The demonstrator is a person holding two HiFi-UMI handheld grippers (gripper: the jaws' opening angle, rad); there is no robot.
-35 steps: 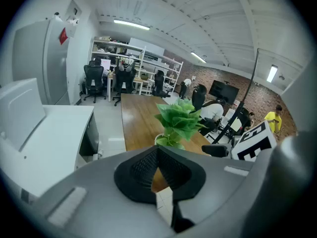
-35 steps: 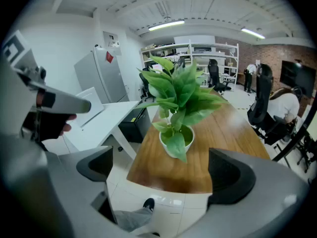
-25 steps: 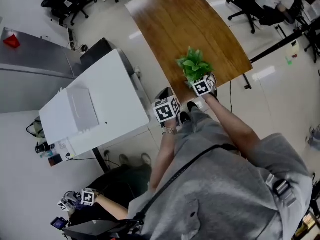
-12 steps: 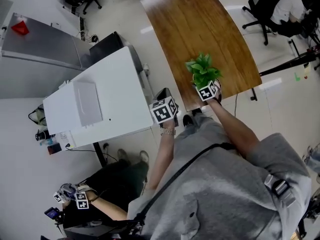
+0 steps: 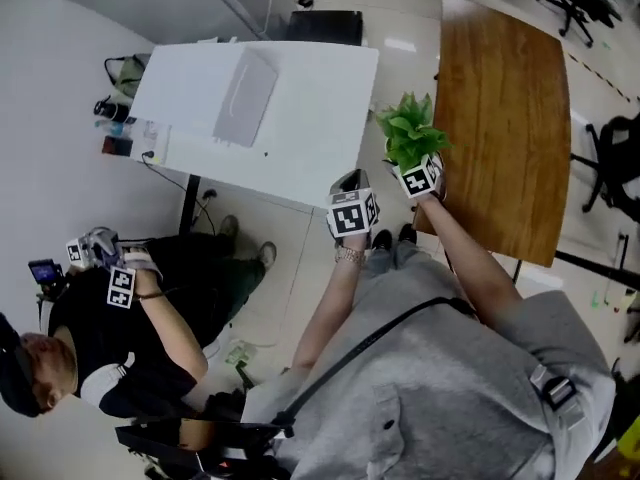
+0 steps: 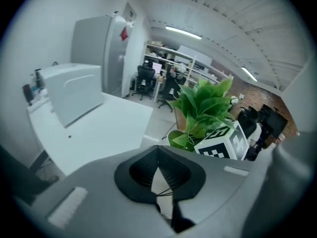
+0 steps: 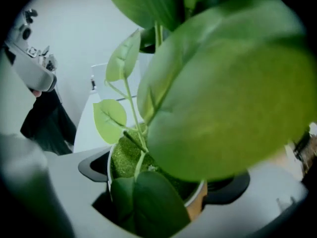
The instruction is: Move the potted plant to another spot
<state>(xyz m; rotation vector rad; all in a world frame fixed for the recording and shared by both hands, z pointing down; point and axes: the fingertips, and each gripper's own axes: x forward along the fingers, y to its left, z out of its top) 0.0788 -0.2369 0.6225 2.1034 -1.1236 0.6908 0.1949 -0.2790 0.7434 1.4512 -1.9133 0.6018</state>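
The potted plant [image 5: 408,128], broad green leaves in a small pale pot, hangs in the air between the white table [image 5: 290,118] and the wooden table [image 5: 505,98]. My right gripper [image 5: 410,161] is shut on the pot. In the right gripper view the mossy pot [image 7: 141,165] sits between the jaws of that gripper [image 7: 158,185], and leaves fill most of the picture. My left gripper [image 5: 350,184] hovers just left of the plant by the white table's near edge, shut and holding nothing. In the left gripper view its pads [image 6: 159,175] meet, with the plant [image 6: 203,105] ahead on the right.
A white box-shaped device [image 5: 245,83] lies on the white table. A second person [image 5: 120,348] in black sits at lower left holding other grippers. Bottles and small items [image 5: 115,118] stand at the white table's far end. Office chairs [image 5: 610,168] stand beyond the wooden table.
The plant has left the wooden table's near edge and moved with my right gripper toward the white table. My view has swung left; the left gripper stayed shut beside it.
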